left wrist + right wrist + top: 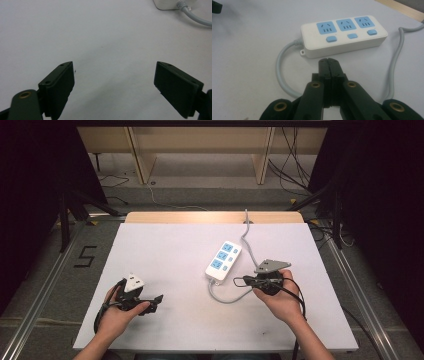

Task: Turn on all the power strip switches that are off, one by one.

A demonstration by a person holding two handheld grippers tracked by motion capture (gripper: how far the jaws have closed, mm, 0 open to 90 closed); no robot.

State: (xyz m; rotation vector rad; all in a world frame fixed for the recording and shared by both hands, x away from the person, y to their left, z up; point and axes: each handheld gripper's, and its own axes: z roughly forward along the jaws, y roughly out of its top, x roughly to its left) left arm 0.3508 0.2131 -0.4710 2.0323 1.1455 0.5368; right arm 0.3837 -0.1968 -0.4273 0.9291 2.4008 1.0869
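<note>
Your left gripper (155, 301) rests low on the white surface (165, 255) at its near left, jaws spread wide with nothing between them. Your right gripper (240, 281) sits near the right, jaws pressed together and empty, pointing at the white power strip (343, 37). The strip lies flat just beyond those jaws, blue sockets up. Its grey cord (280, 72) loops around close to the right gripper.

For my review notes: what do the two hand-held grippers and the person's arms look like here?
Both are black. The left hand-held gripper carries a white three-cornered top plate, the right hand-held gripper a grey one. Flat rectangular jaw pads, brass-coloured pivot rivets, black trailing cables. Forearms show no sleeves.
</note>
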